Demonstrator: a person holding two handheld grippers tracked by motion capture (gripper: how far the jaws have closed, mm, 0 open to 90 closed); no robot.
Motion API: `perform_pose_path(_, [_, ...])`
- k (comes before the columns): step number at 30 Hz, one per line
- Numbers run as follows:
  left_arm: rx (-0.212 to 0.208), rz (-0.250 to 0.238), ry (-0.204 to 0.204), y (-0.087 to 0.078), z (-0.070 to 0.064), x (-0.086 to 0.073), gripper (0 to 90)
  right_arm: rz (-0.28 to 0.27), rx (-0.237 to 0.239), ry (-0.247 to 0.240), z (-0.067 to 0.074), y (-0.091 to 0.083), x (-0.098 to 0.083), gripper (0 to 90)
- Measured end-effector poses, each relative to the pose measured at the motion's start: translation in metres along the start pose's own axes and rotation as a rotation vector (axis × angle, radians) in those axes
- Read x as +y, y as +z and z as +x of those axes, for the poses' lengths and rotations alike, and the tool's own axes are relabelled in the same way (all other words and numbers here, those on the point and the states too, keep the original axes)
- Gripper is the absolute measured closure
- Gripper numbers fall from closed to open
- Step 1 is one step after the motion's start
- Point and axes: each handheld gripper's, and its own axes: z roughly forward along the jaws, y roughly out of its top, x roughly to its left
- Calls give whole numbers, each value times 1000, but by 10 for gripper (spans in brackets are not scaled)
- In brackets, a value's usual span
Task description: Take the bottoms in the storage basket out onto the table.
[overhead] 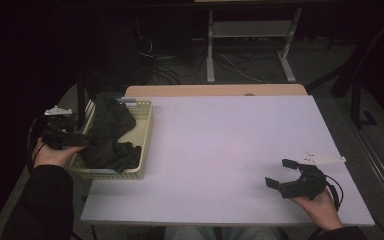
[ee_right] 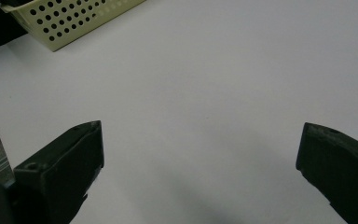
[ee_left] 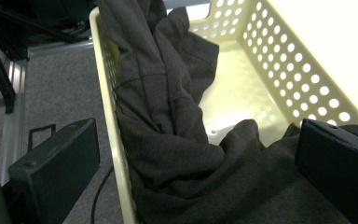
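White table (overhead: 220, 150) under me: dark cloth (overhead: 109, 135) heaped in the basket (overhead: 145, 125) at its left edge. My left gripper (ee_left: 196, 158) straddles the basket's rim, jaws spread; right gripper (overhead: 281, 174) hovers well apart, spread too.

White desk (overhead: 220, 150), rectangular, a strip of pale wood along its far edge – bare across the middle and right. At the left edge, a cream perforated basket (overhead: 146, 131) resting directly on the surface, long side running front to back, its outer wall hanging about level with the desk's left side. Dark garment (overhead: 109, 135) heaped inside the basket – draped over its left rim
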Motion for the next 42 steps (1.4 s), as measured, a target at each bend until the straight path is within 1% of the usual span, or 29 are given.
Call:
perform_pose_path(8, [12,42,-16,11,3,-3,0,5,-3,-6,0,1,0,3])
perform_pose_path(10, [15,64,-14,14,3,-4,0,6,-4,-4,0,1,0,3])
perform_pose_path(13, [7,91,-15,18,1,-3,0,11,-4,0,0,2,0,3])
perform_pose_path(16, [-4,127,-19,22,-1,-2,0,12,-5,-6,0,2,-1,3])
perform_pose_path(20, [-21,156,-25,27,-6,1,14,12,-6,-7,0,2,-1,3])
perform_pose_path(25, [-22,200,-43,35,-9,2,36,15,-7,-10,0,2,-1,3])
perform_pose_path(28, [-7,219,-50,40,-10,3,43,14,-8,-11,0,2,-1,3])
perform_pose_path(33, [18,236,-64,47,-12,3,60,16,-6,-6,0,2,-1,3])
perform_pose_path(40, [53,265,-92,58,-8,3,72,17,-6,-2,1,2,-2,3])
perform_pose_path(42, [72,283,-94,60,-7,3,102,17,-6,-3,1,2,-2,3])
